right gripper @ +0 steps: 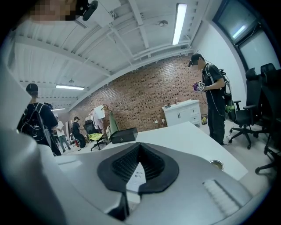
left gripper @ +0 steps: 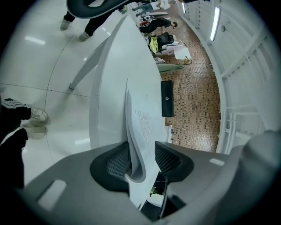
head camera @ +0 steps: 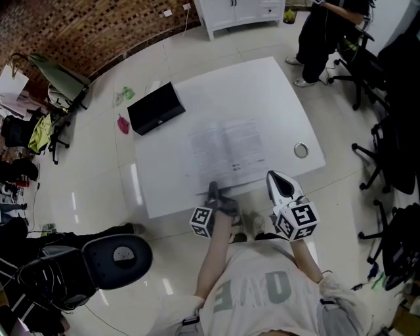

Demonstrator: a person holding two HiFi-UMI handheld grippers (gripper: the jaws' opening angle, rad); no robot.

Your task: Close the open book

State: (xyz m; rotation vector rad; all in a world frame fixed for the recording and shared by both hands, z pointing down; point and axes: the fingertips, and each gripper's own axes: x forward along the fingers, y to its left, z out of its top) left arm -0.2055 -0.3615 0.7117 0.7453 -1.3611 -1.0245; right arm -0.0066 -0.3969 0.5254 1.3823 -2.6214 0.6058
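The open book lies in the middle of the white table, its pages blurred. My left gripper sits at the book's near edge. In the left gripper view a curved sheaf of printed pages stands on edge between the two dark pads, and the left gripper is shut on it. My right gripper is at the book's near right corner. In the right gripper view its pads meet at the top, and the right gripper pinches a printed sliver of page.
A black box rests on the table's far left corner and a round grommet is at its right edge. A person stands past the far right corner. Office chairs stand close by. A white cabinet is at the back.
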